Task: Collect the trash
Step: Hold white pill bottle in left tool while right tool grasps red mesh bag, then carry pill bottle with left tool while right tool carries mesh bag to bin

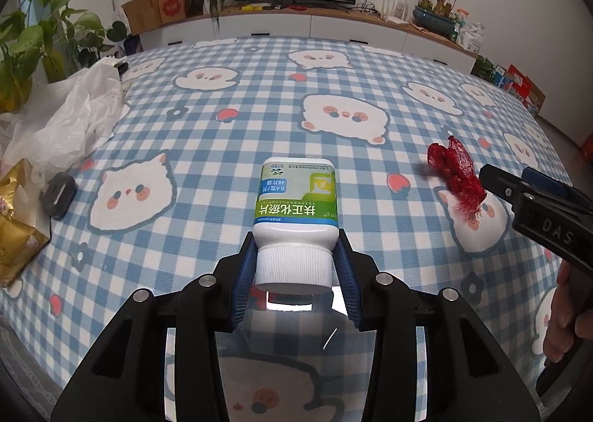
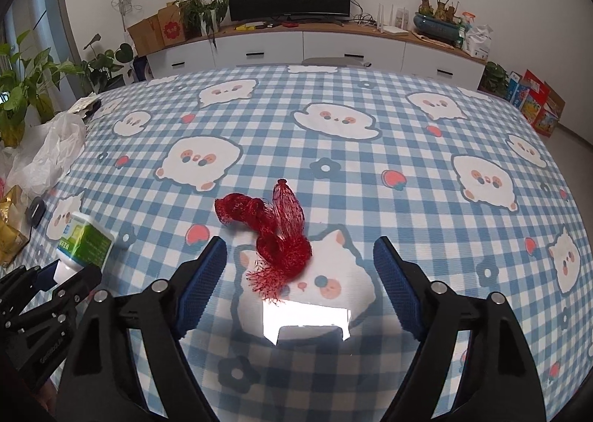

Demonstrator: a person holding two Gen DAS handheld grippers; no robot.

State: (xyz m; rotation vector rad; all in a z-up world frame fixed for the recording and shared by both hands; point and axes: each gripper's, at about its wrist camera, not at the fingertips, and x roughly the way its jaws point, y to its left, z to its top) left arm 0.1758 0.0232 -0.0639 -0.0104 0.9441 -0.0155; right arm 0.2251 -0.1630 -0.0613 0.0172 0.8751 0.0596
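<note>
My left gripper (image 1: 296, 266) pinches the white bottle (image 1: 295, 210) by its cap. My right gripper (image 2: 300, 270), jaws spread, straddles the red mesh netting (image 2: 276, 236) on the checked tablecloth (image 2: 407, 132); the netting's long axis runs away and leftward.

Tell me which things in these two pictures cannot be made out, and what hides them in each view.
- Bottle: the left claw grips it at the cap; the small label print is unreadable in both views.
- Gold packet: cut off by the left edge in both views.
- White plastic bag: its contents are hidden by its own folds.
- Right claw: in the left wrist view only one finger shows beside the red net.
</note>
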